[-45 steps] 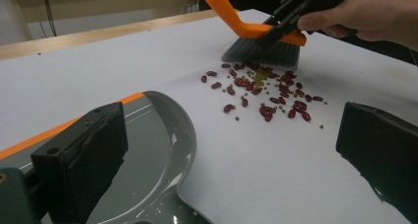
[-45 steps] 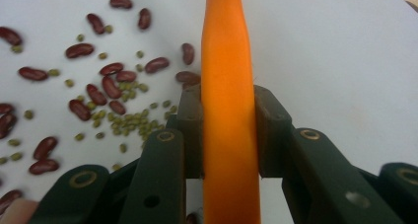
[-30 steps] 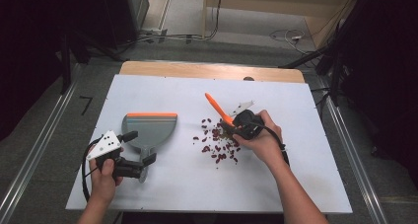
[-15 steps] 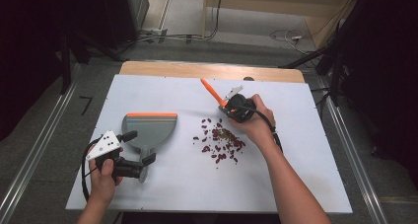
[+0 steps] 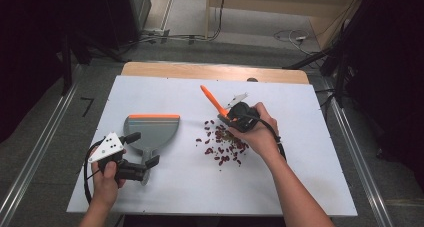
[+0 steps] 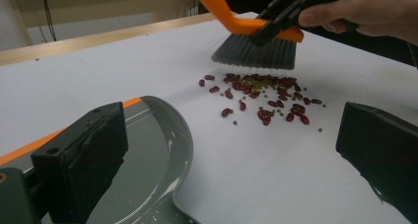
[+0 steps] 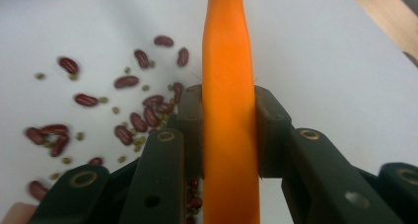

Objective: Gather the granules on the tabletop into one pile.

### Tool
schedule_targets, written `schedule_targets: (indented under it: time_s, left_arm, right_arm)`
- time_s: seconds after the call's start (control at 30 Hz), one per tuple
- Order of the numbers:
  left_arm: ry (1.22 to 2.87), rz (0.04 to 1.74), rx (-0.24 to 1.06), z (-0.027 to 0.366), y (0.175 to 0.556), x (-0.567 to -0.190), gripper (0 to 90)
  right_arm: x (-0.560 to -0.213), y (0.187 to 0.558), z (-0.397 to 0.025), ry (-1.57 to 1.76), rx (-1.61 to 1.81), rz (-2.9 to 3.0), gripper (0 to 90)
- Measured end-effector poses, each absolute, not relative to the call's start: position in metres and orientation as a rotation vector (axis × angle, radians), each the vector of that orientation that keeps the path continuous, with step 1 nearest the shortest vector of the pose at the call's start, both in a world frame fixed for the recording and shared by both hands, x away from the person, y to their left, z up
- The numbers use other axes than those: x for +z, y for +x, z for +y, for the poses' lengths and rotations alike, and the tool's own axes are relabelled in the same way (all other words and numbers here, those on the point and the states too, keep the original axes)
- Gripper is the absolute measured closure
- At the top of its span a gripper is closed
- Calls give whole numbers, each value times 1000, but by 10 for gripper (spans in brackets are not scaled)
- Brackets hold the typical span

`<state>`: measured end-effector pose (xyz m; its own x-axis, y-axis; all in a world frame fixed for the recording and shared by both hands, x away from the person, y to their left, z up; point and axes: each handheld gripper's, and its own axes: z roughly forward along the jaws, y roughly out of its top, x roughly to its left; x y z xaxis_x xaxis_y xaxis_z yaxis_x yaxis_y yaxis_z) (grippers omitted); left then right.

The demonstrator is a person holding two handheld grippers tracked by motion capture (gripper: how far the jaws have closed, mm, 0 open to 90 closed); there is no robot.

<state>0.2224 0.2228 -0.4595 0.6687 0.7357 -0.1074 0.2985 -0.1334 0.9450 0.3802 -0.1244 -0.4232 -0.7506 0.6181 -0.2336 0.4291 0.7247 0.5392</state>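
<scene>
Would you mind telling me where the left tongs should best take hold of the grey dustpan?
By its narrow handle stub, coming from the person's side. The dustpan lies flat with its wide orange-edged mouth facing away, and the open left tongs already straddle the handle.

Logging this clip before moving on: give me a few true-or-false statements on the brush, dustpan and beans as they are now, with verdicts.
1. The right hand-held gripper is shut on the orange brush handle. True.
2. The brush bristles are pressed into the beans. False: they hang just above the pile.
3. The left hand-held gripper is open. True.
4. The beans are already in the dustpan. False: they lie on the white tabletop, beside the dustpan.
5. Small green beans are mixed among the red ones. True.
</scene>
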Motion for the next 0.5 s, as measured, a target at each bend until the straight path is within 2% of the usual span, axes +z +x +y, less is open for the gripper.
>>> schedule_targets:
  time_s: [0.2,0.27,0.5]
  left_arm:
    - [1712,850,462,223,224,-461,0]
    - [1714,851,463,223,224,-461,0]
    - [1709,849,464,225,223,-460,0]
  right_arm:
    - [-403,355,-116,849,907,2561,687]
    - [-406,341,-99,896,1017,2625,687]
    - [-427,329,-66,1040,1042,2740,687]
